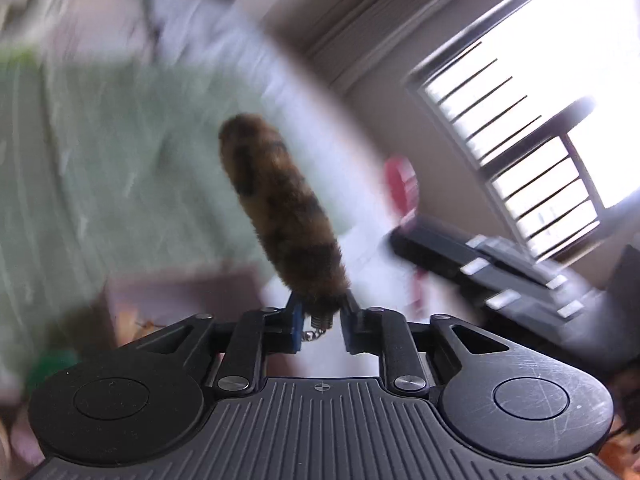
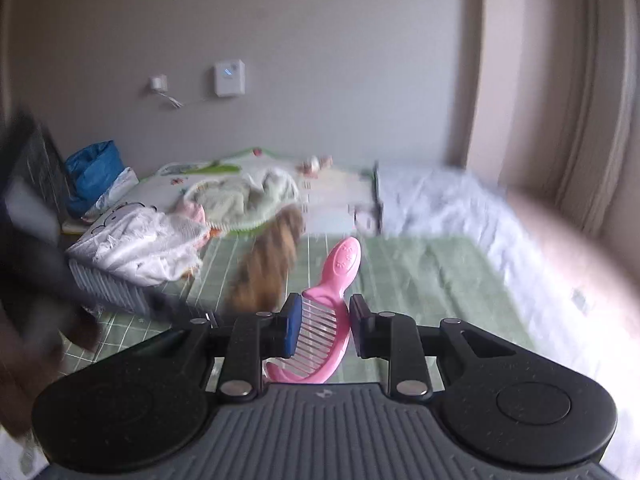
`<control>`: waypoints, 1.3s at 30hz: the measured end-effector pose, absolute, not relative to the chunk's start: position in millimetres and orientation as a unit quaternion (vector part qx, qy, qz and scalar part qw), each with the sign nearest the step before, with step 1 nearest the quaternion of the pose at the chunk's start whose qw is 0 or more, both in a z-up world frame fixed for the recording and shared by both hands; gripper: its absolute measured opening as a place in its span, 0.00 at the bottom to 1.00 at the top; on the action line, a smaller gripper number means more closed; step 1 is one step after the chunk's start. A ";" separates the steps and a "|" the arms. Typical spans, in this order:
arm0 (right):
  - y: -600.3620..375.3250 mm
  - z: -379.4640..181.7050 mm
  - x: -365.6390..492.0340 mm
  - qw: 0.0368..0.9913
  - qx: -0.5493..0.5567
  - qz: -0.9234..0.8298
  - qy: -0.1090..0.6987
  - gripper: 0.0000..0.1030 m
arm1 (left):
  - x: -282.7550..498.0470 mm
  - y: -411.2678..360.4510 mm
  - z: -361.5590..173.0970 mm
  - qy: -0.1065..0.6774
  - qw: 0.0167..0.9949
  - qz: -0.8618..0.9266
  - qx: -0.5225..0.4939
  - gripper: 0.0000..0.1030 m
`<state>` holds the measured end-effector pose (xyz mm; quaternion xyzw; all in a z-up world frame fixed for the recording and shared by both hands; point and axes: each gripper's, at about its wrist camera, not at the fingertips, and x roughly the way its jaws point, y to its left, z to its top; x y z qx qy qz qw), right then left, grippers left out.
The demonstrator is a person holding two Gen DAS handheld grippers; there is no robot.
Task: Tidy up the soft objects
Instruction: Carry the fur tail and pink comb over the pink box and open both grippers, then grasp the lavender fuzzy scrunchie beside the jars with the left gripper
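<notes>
A home bedroom: a green checked bed cover [image 2: 420, 272] strewn with crumpled white laundry [image 2: 140, 244], a pale cartoon-print mat [image 2: 208, 172], and a bright barred window [image 1: 532, 120].

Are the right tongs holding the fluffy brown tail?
No, the right tongs hold a pink comb; the fluffy brown tail sits in the left tongs.

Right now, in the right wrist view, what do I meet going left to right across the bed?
Blue bag → white bedding on the slatted basket → pale green towel → furry brown tail → pink comb held in the right gripper → white quilt.
</notes>
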<state>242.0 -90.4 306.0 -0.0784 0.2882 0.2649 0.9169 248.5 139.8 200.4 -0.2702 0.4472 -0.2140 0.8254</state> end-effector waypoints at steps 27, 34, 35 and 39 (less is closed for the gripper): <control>19.0 217.0 207.1 0.799 -0.090 0.354 0.477 0.53 | 229.6 328.8 126.8 0.591 0.802 -0.084 -0.026 0.23; 93.6 156.8 166.2 0.732 -0.223 0.397 0.506 0.57 | 161.0 354.7 162.6 0.476 0.863 -0.088 -0.142 0.23; 103.9 148.5 162.4 0.727 -0.247 0.397 0.503 0.57 | 149.5 354.2 167.2 0.470 0.864 -0.094 -0.154 0.23; 126.1 135.6 160.5 0.718 -0.251 0.402 0.510 0.57 | 109.3 356.7 170.3 0.447 0.874 -0.113 -0.153 0.23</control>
